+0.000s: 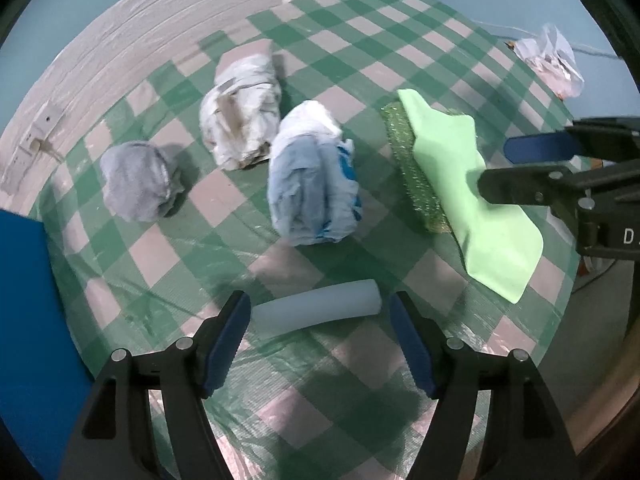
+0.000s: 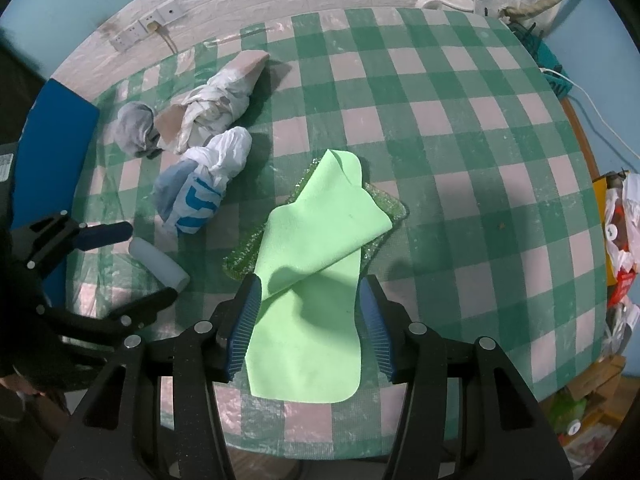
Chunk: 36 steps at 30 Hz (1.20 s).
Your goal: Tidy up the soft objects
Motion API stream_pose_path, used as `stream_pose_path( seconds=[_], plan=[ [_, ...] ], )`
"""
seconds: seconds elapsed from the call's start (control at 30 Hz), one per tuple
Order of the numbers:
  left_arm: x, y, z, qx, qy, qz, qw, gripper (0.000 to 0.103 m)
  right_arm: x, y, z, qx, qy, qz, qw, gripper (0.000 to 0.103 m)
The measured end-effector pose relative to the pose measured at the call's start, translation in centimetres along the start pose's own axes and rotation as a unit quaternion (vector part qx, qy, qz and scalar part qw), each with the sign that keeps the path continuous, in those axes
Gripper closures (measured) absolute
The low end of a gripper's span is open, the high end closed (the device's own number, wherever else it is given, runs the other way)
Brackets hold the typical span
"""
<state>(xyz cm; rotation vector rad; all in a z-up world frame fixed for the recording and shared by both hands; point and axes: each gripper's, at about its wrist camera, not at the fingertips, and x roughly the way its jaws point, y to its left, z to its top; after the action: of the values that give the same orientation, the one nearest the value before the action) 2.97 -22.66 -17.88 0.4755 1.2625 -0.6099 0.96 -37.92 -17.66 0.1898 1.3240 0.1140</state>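
Observation:
A white foam roll [image 1: 316, 314] lies on the green checked tablecloth [image 1: 400, 40], between the fingers of my left gripper [image 1: 317, 304], which is open with small gaps at both pads. A light green cloth [image 2: 316, 232] lies partly folded over a glittery green scouring pad [image 2: 240, 260]. My right gripper [image 2: 310, 284] stands open over the cloth's near half, one pad on each side. Behind the roll sit a blue-and-white bundle [image 1: 312, 184], a white-and-beige bundle [image 1: 244, 116] and a grey bundle [image 1: 138, 180].
A blue panel [image 2: 52, 140] stands at the table's left edge. Wall sockets [image 2: 144, 28] sit behind the table. A teal basket [image 2: 548, 64] and plastic bags [image 2: 620, 232] crowd the right side. The table's near edge runs just below my right gripper.

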Motion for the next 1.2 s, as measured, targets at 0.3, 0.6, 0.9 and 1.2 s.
stream_pose_path(
  seconds=[0.3,0.6,0.9,1.2],
  plan=[
    [1.6,-0.8,1.0,-0.007,0.008,0.013,0.9999,0.025,0.3,-0.1,-0.1,-0.001,0.004,-0.001,1.0,0.052],
    [1.9,1.0,1.4,-0.036,-0.005,-0.004,0.9993,0.038,0.6,0.1,-0.1,-0.007,0.01,-0.002,1.0,0.051],
    [1.9,1.1,1.3,-0.029,-0.018,-0.003,0.9994,0.065,0.5,0.0,-0.1,-0.007,0.01,-0.006,1.0,0.051],
    [1.1,0.0,-0.2,-0.03,-0.023,-0.012,0.9992,0.092,0.4,0.3,0.0,-0.012,0.008,-0.008,1.0,0.051]
  ],
)
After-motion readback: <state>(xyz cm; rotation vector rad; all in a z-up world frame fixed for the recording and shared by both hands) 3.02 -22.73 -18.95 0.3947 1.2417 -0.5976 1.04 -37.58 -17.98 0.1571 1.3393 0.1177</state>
